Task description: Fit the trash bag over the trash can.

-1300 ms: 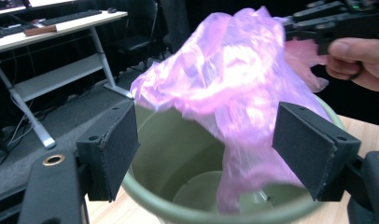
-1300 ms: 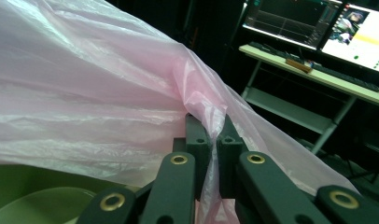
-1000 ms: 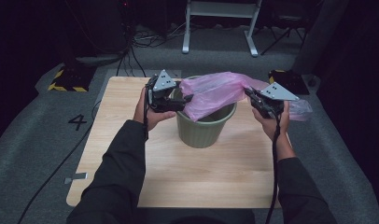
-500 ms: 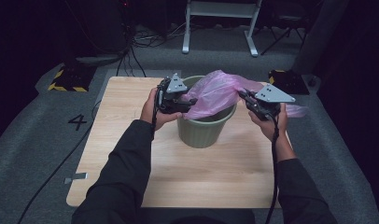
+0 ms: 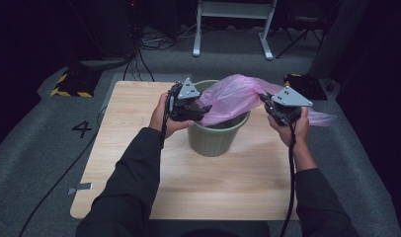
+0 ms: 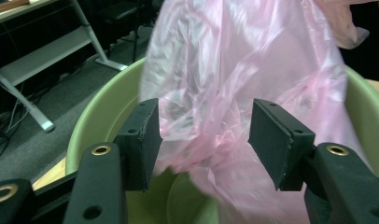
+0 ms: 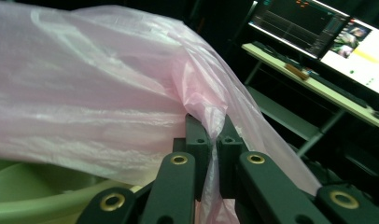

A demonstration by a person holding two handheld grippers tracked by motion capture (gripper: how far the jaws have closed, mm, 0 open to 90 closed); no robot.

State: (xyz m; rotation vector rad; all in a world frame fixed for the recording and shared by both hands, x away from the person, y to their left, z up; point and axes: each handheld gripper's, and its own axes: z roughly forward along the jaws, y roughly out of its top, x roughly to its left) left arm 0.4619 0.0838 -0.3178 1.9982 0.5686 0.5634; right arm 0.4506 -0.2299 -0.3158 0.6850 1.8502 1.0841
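Observation:
A green plastic bin [image 5: 216, 138] stands on the wooden table [image 5: 228, 187]. A thin pink plastic bag [image 5: 233, 96] drapes over its mouth and hangs partly inside. My right gripper [image 5: 264, 100] is at the bin's right rim, shut on a fold of the bag [image 7: 214, 122]. My left gripper [image 5: 204, 109] is at the bin's left rim, open. In the left gripper view the pink bag [image 6: 234, 93] bulges between the spread jaws of the left gripper [image 6: 204, 140], over the bin's green wall [image 6: 99, 116].
The table sits on grey carpet marked with a "4" [image 5: 82, 129]. A white desk frame [image 5: 233, 22] and cables [image 5: 149, 42] lie beyond the far edge. A black box [image 5: 307, 85] sits at the back right. Monitors [image 7: 318, 28] glow in the right gripper view.
My left gripper has moved right to the bin's rim, onto the bag. The right gripper, still clamped on the bag, has drawn it slightly left and inward.

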